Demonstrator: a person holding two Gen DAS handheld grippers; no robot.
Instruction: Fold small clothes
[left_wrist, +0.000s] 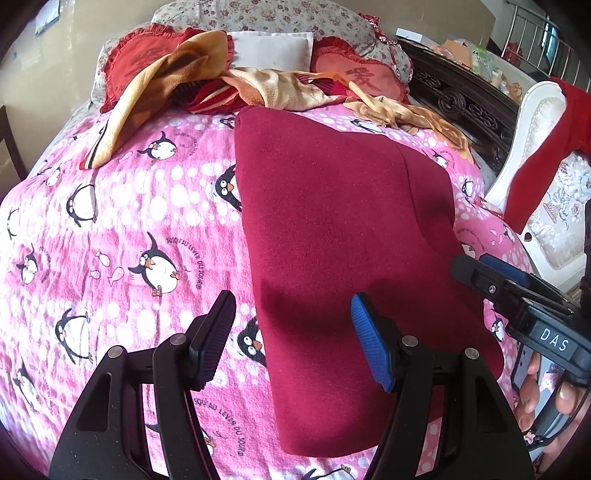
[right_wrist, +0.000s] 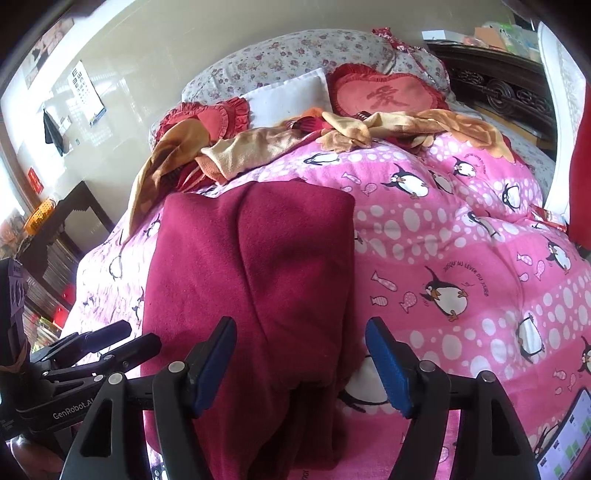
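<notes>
My left gripper (left_wrist: 293, 341) hangs with its jaws well apart and nothing held: its blue pad is above the dark red garment (left_wrist: 343, 236), its black pad above the pink penguin blanket (left_wrist: 110, 229). My right gripper (right_wrist: 301, 363) is also parted, gripping nothing, with the garment's (right_wrist: 251, 266) near edge lying loose between its 2 pads. The garment lies folded flat, stretching away ahead of both tools.
</notes>
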